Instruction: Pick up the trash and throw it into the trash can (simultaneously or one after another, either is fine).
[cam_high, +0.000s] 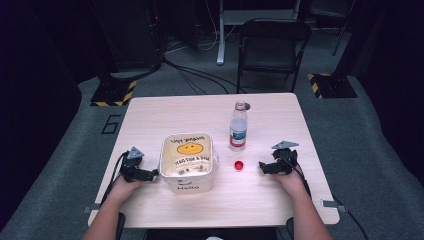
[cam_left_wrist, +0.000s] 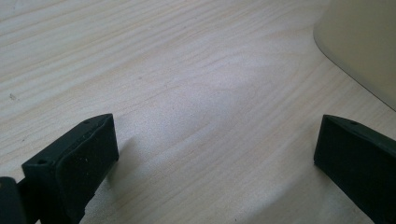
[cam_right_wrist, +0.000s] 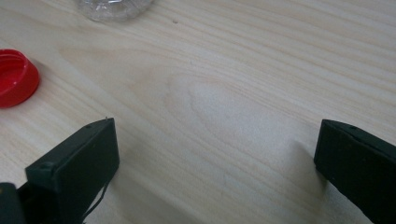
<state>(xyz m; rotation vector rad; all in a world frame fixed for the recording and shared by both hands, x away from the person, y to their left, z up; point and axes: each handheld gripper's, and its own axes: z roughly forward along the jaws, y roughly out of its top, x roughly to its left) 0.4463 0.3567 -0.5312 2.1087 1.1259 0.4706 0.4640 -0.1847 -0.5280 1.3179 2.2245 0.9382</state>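
The red cap (cam_high: 239, 164) lies on the table (cam_high: 260, 200) just beside the right gripper (cam_high: 262, 167), near the open bottle (cam_high: 238, 127). It looks light, hard and slick, best pinched across its rim. Both grippers rest with jaws spread wide, holding nothing; the left gripper (cam_high: 154, 173) sits next to a cream tub (cam_high: 187, 161), whose contents I can't make out.

Red cap (cam_high: 239, 164) flat on table, just beside upright uncapped bottle (cam_high: 238, 128); cream tub (cam_high: 188, 161) left

Both forearms low and level, left claw (cam_high: 150, 173) and right claw (cam_high: 264, 167) with jaws wide apart, empty.
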